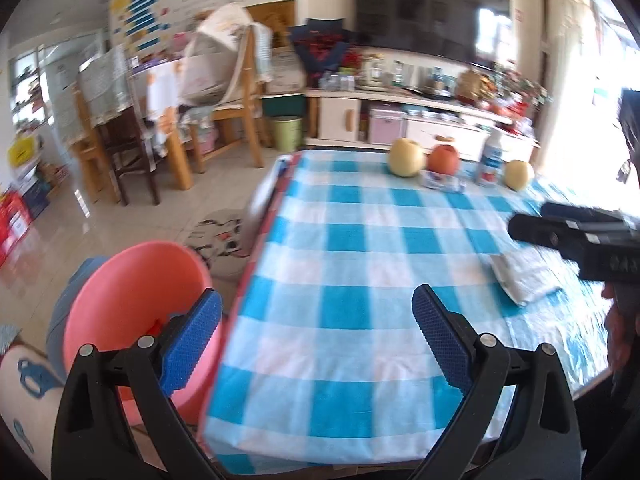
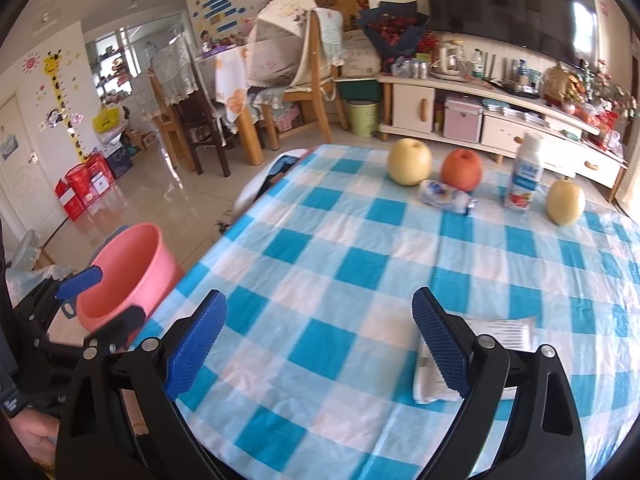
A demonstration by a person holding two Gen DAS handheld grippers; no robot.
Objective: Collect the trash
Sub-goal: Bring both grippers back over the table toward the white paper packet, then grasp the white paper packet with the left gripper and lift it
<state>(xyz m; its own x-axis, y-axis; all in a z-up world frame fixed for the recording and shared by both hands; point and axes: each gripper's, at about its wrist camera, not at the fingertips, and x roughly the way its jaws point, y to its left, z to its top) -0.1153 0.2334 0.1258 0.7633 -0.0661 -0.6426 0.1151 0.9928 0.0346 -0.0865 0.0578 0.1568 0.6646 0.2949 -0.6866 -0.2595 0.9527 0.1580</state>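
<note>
Both the left gripper [image 1: 316, 334] and right gripper [image 2: 320, 334] gape wide, empty, a flat white paper packet [image 2: 492, 344] lying under the right one's right finger, a round pink plastic bucket [image 1: 132, 304] left of both.

Matt cloth tablecloth [image 2: 360, 264], smooth plastic bucket [image 2: 132, 276], glossy floor [image 2: 168, 188]

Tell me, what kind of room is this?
Most likely a family living and dining room: a big television over a low cabinet, wooden dining chairs, and fruit on a checked tablecloth.
</note>
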